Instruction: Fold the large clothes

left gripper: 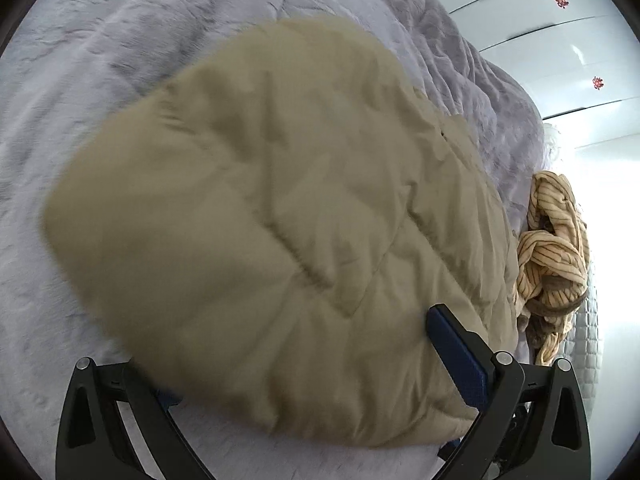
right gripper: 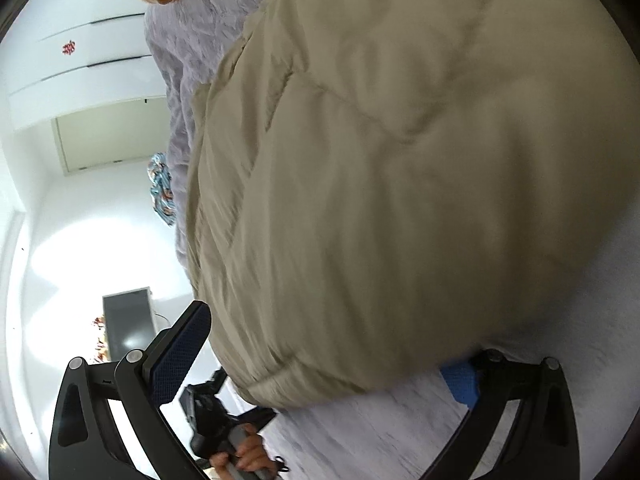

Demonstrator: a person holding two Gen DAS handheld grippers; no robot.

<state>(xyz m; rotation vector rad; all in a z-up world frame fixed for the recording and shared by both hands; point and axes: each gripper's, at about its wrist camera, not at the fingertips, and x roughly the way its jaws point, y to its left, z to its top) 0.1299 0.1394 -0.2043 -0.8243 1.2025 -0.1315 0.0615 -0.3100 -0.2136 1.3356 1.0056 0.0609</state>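
A beige puffy jacket point(left gripper: 280, 220) lies bunched on a lavender fuzzy blanket point(left gripper: 100, 60) that covers the bed. My left gripper point(left gripper: 304, 360) stands wide, with the jacket's near edge lying between its jaws. Its right blue pad point(left gripper: 456, 356) rests against the fabric and its left pad is mostly hidden under the jacket. In the right wrist view the jacket point(right gripper: 400, 180) fills the frame. My right gripper point(right gripper: 328, 344) is open and wide across the jacket's lower edge. Its left pad point(right gripper: 180, 356) is clear of the cloth and its right pad point(right gripper: 460, 380) peeks from under it.
A tan striped garment point(left gripper: 552, 248) lies crumpled at the bed's far edge. White wardrobe doors point(left gripper: 540, 20) stand beyond. A hand point(right gripper: 244, 456) grips the other gripper's handle low in the right wrist view, by the bed edge. A colourful cloth point(right gripper: 162, 188) hangs off the bed's side.
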